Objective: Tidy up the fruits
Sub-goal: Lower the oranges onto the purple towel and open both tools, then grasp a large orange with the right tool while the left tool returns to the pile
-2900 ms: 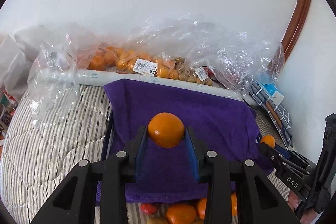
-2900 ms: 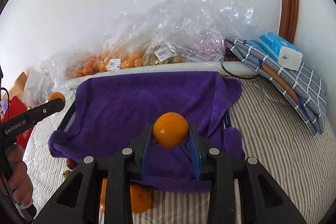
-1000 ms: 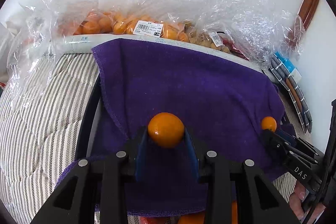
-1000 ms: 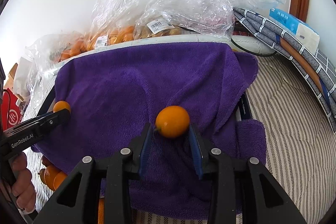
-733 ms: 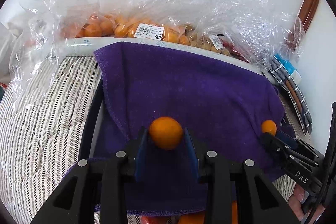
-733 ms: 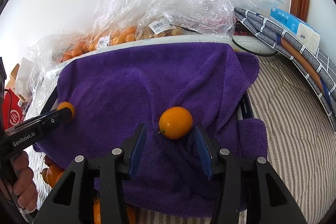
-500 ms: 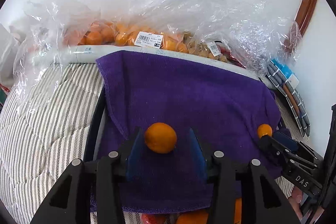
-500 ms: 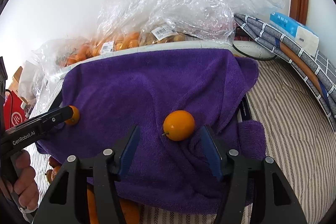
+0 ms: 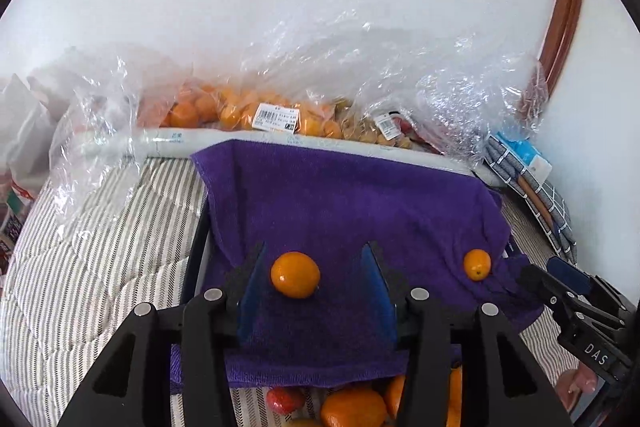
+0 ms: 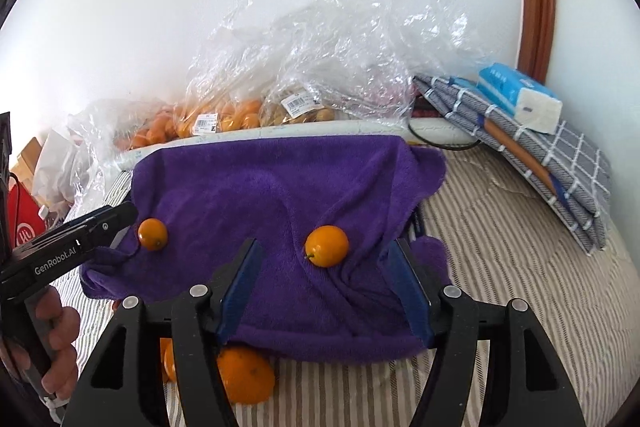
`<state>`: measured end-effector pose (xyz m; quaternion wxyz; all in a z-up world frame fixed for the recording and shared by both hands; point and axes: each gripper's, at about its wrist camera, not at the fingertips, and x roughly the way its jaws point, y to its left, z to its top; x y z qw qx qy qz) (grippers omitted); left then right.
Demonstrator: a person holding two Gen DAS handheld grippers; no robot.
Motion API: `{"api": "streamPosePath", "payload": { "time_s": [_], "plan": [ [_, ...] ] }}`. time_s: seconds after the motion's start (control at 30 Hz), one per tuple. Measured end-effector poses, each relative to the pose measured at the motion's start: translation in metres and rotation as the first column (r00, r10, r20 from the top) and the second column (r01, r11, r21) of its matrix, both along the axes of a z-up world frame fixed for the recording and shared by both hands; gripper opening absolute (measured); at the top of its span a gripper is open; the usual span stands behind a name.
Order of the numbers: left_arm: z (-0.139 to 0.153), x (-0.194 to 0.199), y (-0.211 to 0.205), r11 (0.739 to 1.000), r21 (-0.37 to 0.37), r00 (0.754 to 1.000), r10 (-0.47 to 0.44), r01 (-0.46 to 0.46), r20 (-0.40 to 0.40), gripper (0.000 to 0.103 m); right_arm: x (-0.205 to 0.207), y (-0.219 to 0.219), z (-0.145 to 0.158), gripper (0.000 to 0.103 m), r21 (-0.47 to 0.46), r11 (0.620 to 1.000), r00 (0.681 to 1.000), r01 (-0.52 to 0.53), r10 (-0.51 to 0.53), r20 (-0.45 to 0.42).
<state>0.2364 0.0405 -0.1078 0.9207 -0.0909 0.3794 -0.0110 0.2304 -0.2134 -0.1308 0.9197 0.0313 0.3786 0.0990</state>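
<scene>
Two small oranges lie on a purple towel (image 9: 344, 203) draped over a dark tray. In the left wrist view my left gripper (image 9: 316, 279) is open, with the left orange (image 9: 295, 275) resting on the towel between its blue pads. The right orange (image 9: 477, 264) lies near the towel's right edge, by my right gripper's tip (image 9: 560, 283). In the right wrist view my right gripper (image 10: 326, 279) is open behind its orange (image 10: 327, 245). The other orange (image 10: 152, 234) lies on the towel (image 10: 260, 187) by my left gripper's tip (image 10: 112, 219).
Loose oranges (image 9: 352, 407) and a red fruit (image 9: 285, 399) lie in front of the towel on the striped bedcover (image 9: 100, 247). Clear plastic bags of fruit (image 9: 240, 111) line the wall. A folded checked cloth (image 10: 532, 143) with a tissue pack (image 10: 520, 97) lies at the right.
Both grippers opened and let their oranges go onto the purple towel, then drew back a little. The oranges now rest on the towel.
</scene>
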Motion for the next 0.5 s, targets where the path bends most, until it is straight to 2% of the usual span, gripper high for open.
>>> {"api": "streamPosePath", "payload": {
  "time_s": [0.13,0.5],
  "plan": [
    [0.004,-0.016,0.001,1.000,0.000,1.000,-0.002,0.002,0.005,0.046,-0.019,-0.001,0.009,0.066,-0.015,1.000,1.000,0.013,-0.012,0.008],
    [-0.004,-0.072,0.036,1.000,-0.014,0.998,0.026,-0.026,-0.051,0.046,-0.062,0.010,0.008,0.066,0.008,0.999,0.998,-0.036,0.037,-0.051]
  ]
}}
